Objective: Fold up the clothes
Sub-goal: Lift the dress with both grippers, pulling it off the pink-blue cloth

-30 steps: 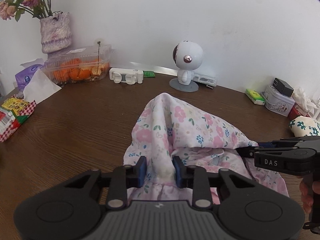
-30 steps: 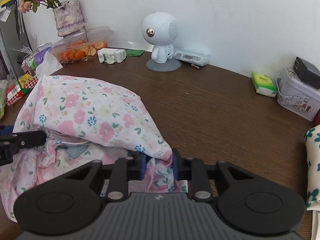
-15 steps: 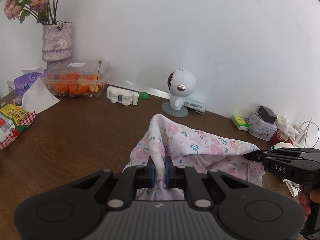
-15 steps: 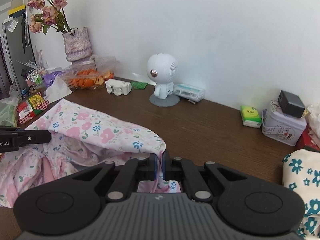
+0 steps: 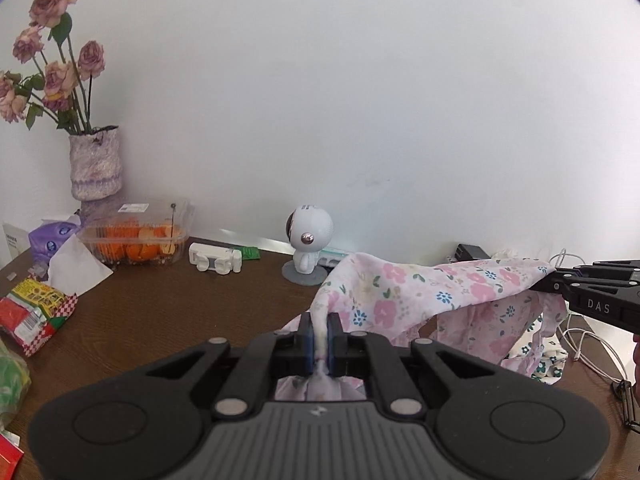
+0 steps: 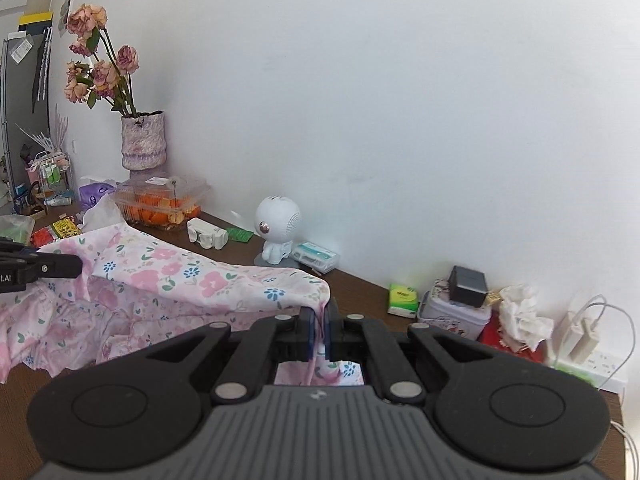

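Note:
A pink floral garment (image 5: pixel 432 292) hangs stretched between both grippers above the brown table (image 5: pixel 160 312). My left gripper (image 5: pixel 320 332) is shut on one bunched edge of it. In the right wrist view the same garment (image 6: pixel 180 280) drapes to the left, and my right gripper (image 6: pixel 319 330) is shut on its other edge. The right gripper's black fingertips (image 5: pixel 560 284) show at the right of the left wrist view, pinching cloth. The left gripper's tip (image 6: pixel 60 268) shows at the left edge of the right wrist view. The garment's lower part sags to the tabletop.
Along the wall stand a vase of dried roses (image 5: pixel 94 168), a clear box of orange fruit (image 5: pixel 136 236), a white robot figurine (image 5: pixel 308 240) and a white clip device (image 5: pixel 216 258). Snack packets (image 5: pixel 32 312) lie left. A tin (image 6: pixel 452 312), tissues and chargers (image 6: pixel 580 332) crowd the right.
Both grippers went from open around the cloth edges to shut on them, then rose, lifting the garment off the table and stretching it between them.

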A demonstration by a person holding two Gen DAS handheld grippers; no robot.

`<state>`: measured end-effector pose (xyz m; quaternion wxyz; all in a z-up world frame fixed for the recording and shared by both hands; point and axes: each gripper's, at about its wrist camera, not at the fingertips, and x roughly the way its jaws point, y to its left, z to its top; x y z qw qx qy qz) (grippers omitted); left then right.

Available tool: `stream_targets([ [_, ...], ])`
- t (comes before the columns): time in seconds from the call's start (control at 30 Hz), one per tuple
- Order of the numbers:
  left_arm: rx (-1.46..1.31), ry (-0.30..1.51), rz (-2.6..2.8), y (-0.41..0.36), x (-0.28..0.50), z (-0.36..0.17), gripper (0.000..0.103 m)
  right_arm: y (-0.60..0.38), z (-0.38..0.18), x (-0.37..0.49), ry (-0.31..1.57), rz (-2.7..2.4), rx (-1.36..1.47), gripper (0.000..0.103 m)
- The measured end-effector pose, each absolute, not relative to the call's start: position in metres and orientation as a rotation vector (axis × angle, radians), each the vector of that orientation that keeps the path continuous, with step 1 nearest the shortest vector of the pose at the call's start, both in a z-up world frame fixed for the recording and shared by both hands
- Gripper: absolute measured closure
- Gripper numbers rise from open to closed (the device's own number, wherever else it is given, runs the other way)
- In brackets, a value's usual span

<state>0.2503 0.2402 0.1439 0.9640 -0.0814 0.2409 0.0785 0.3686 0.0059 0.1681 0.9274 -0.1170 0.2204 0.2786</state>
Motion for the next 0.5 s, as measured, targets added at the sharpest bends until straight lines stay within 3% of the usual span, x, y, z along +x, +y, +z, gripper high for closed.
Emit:
stream_targets([
  [0.3,-0.05,0.414,0.054,0.18,0.168,0.195,0.098,-0.076,0.226,0.281,0.36,0.507,-0.314,0.099],
  [0.5,0.028,0.441,-0.061,0.131,0.101,0.197,0.098,-0.124,0.232,0.192,0.354,0.496,-0.406,0.099],
])
